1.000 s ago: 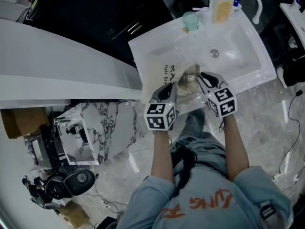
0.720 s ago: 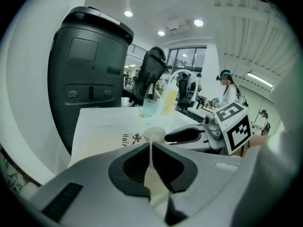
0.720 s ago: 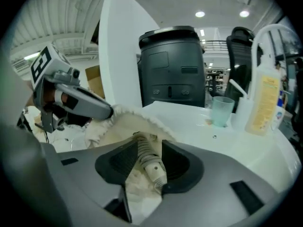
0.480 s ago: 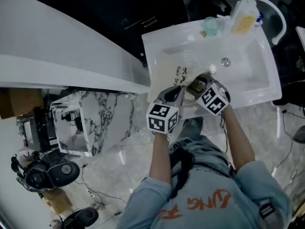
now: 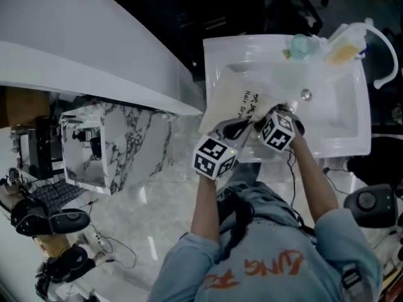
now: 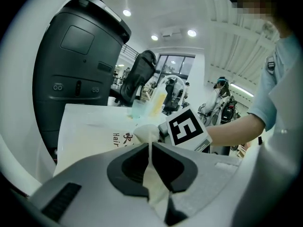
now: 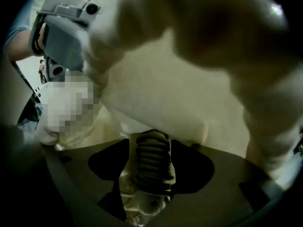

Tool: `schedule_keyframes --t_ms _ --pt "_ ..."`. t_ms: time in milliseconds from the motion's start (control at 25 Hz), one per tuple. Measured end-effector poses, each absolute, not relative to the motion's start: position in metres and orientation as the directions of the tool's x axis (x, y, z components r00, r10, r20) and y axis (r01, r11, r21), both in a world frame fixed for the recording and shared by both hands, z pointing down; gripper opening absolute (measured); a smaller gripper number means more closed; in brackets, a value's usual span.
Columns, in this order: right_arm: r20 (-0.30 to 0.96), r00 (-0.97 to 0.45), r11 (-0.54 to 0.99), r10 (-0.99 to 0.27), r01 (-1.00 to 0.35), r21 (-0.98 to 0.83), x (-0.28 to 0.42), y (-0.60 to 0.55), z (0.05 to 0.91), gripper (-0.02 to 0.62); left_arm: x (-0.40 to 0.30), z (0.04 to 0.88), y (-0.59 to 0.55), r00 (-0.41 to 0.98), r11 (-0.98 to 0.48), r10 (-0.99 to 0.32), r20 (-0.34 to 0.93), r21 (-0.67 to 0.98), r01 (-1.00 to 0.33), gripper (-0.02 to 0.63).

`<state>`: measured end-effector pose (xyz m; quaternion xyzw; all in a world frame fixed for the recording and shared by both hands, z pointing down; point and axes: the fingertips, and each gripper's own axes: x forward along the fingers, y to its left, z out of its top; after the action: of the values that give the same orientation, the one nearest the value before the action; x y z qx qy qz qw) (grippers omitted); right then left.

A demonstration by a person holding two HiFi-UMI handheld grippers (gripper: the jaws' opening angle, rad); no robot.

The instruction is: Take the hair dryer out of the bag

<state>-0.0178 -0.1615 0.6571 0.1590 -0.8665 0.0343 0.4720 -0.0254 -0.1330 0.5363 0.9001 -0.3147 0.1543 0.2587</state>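
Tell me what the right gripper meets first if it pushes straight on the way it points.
A dark ribbed sleeve, probably the hair dryer's cord end, sits between the opening jaws of the right gripper. Straight beyond comes the inner fabric of the cream cloth bag, seemingly very close, though depth is unclear.

The person wears a pale blue short-sleeved shirt (image 5: 277, 231) with orange lettering (cut off at the near edge). The left gripper (image 6: 150, 148) and right gripper (image 7: 150, 145) are grey, each bearing a black-and-white marker cube.
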Motion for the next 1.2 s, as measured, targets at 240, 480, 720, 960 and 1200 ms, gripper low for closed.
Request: schedule_keyframes --t_ms 240,480,720,960,1200 --pt "0.862 -0.472 0.948 -0.184 -0.316 0.029 -0.016 -0.165 0.674 0.296 -0.060 0.538 -0.132 0.764 -0.657 -0.488 0.423 0.398 -0.640 0.028" --pt "0.871 -0.481 0.949 -0.101 -0.308 -0.060 -0.017 -0.164 0.680 0.289 -0.168 0.573 -0.138 0.486 -0.342 -0.651 0.584 0.345 -0.874 0.113" --pt "0.873 -0.485 0.954 -0.053 -0.283 -0.099 -0.021 -0.163 0.679 0.265 -0.184 0.605 -0.129 0.457 -0.253 -0.602 0.655 0.386 -0.887 0.198" --pt "0.880 -0.474 0.946 -0.041 -0.303 -0.119 -0.022 -0.161 0.680 0.233 -0.173 0.617 -0.134 0.455 -0.301 -0.554 0.697 0.342 -0.890 0.186" --pt "0.895 -0.447 0.941 -0.013 -0.309 -0.141 -0.018 -0.158 0.676 0.227 -0.184 0.614 -0.139 0.421 -0.275 -0.615 0.667 0.319 -0.907 0.071"
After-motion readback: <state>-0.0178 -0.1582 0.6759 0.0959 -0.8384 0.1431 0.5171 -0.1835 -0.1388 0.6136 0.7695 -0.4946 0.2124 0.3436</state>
